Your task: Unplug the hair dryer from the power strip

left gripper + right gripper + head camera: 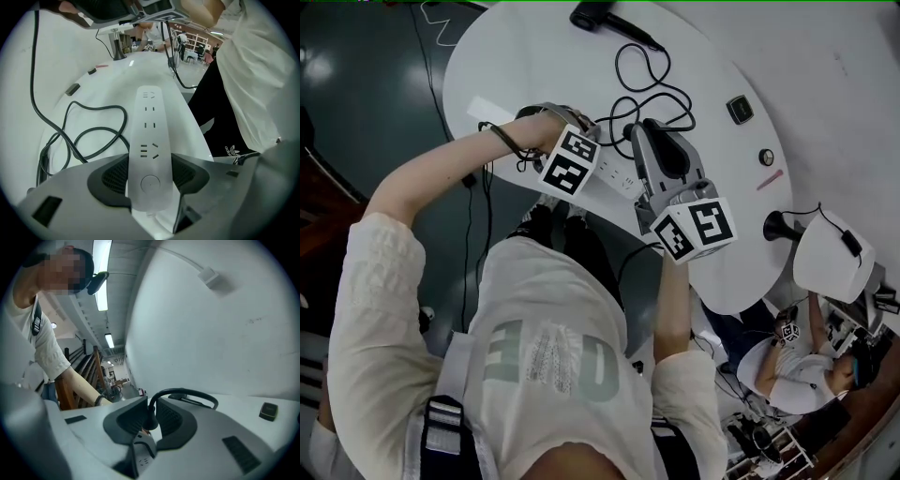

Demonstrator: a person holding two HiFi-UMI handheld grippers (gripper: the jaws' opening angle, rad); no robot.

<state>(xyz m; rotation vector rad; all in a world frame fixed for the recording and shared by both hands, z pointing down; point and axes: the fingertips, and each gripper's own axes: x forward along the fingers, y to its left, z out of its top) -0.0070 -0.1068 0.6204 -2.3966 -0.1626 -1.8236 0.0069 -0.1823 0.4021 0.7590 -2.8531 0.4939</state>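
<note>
A black hair dryer (pixel 598 16) lies at the far edge of the white round table (pixel 525 56), and its black cord (pixel 649 89) runs in loops toward me. The white power strip (pixel 149 126) lies flat, and its sockets that show are empty. My left gripper (pixel 151 174) points down, shut on the strip's switch end. My right gripper (pixel 151 425) is held above the strip (pixel 142 456), shut on the black plug (pixel 150 417); the plug is out of the strip and its cord (pixel 187 393) arches away. In the head view the right gripper (pixel 643 133) is just right of the left gripper (pixel 572 159).
A small black box (pixel 740 109), a round knob (pixel 766 157) and a pink pen (pixel 771 179) lie on the table's right side. A black stand (pixel 778 226) is near the right edge. Another person (pixel 797 370) sits beyond it. Slack cord (pixel 70 136) lies left of the strip.
</note>
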